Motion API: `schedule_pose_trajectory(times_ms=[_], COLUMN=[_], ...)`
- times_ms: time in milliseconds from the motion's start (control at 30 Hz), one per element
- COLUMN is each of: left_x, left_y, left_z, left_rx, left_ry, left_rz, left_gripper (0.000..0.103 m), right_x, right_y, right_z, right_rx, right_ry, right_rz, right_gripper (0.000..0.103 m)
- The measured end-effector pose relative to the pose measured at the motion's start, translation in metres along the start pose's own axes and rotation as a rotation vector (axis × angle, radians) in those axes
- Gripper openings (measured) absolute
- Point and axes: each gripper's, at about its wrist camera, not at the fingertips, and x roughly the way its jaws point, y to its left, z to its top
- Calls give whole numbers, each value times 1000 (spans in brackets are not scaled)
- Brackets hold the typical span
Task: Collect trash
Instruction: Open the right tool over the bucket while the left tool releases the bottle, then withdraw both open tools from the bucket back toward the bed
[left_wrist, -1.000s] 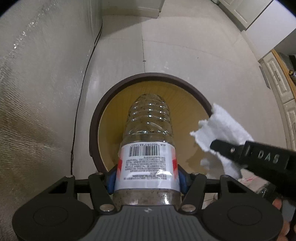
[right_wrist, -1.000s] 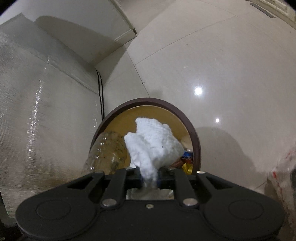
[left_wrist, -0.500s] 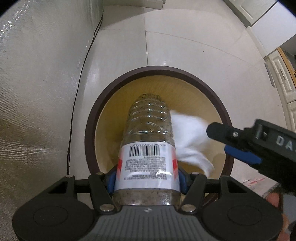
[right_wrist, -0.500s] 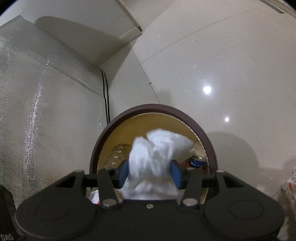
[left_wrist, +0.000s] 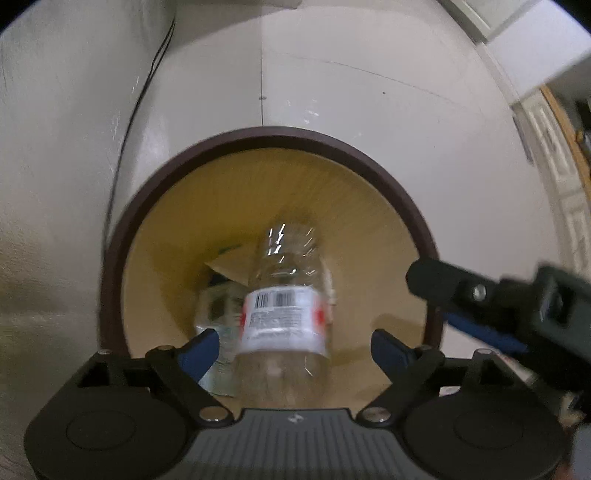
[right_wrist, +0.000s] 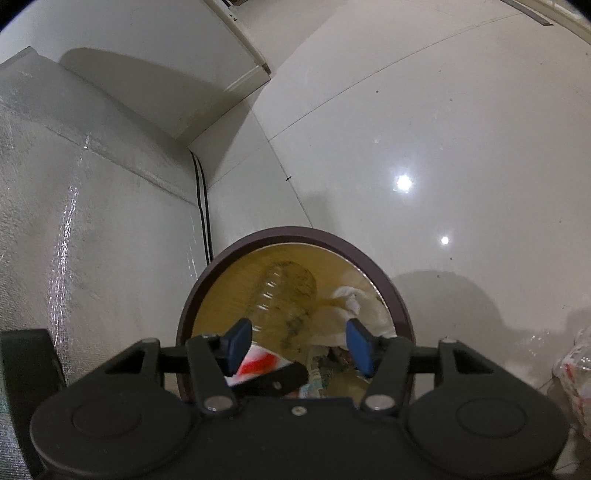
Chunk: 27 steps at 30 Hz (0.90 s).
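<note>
A clear plastic bottle (left_wrist: 284, 314) with a white barcode label drops, blurred, into the brown-rimmed bin (left_wrist: 280, 134). My left gripper (left_wrist: 295, 345) hovers over the bin mouth, its jaws opening; the bottle is between the blue pads but neither pad touches it. In the right wrist view the bottle (right_wrist: 284, 295) lies slanted inside the bin (right_wrist: 295, 232), with the crumpled white tissue (right_wrist: 365, 306) to its right. My right gripper (right_wrist: 300, 345) stands open above them with nothing between its pads. It also shows at the right of the left wrist view, as the right gripper (left_wrist: 480, 295).
A silver foil-faced wall (right_wrist: 74, 221) runs along the left, with a black cable (right_wrist: 201, 206) down its corner. Other trash (left_wrist: 218, 314) lies deep in the bin. A plastic bag (right_wrist: 576, 369) sits on the glossy floor at the right, and cabinet doors (left_wrist: 565, 206) stand beyond.
The right gripper opened and the tissue fell into the bin. The left gripper then opened and let go of the bottle, which is dropping in. The left hand moved closer over the bin.
</note>
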Motion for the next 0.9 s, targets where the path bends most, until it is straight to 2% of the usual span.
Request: schedule_pose_trajectory(times_ms=[100,400,767,900], left_x=[-3,-22,-47,-65], left_y=[0,12,31,42], left_z=[-6,-17,-29,-35], left_rx=[36,43,-1,-14], left_ry=[19,3,-21,-42], left_rz=[37,72,92,124], left_gripper=[91,99,103,103], right_x=[2,-1,-22,-28], right_y=[0,8,16,24], right_z=[0,-4,-11,-17], right_rx=[-16,-108,-198,-257], right_ry=[24,75,53,39], right_rz=[-17,-56,-48,-95], right_gripper=[57,60,81,88])
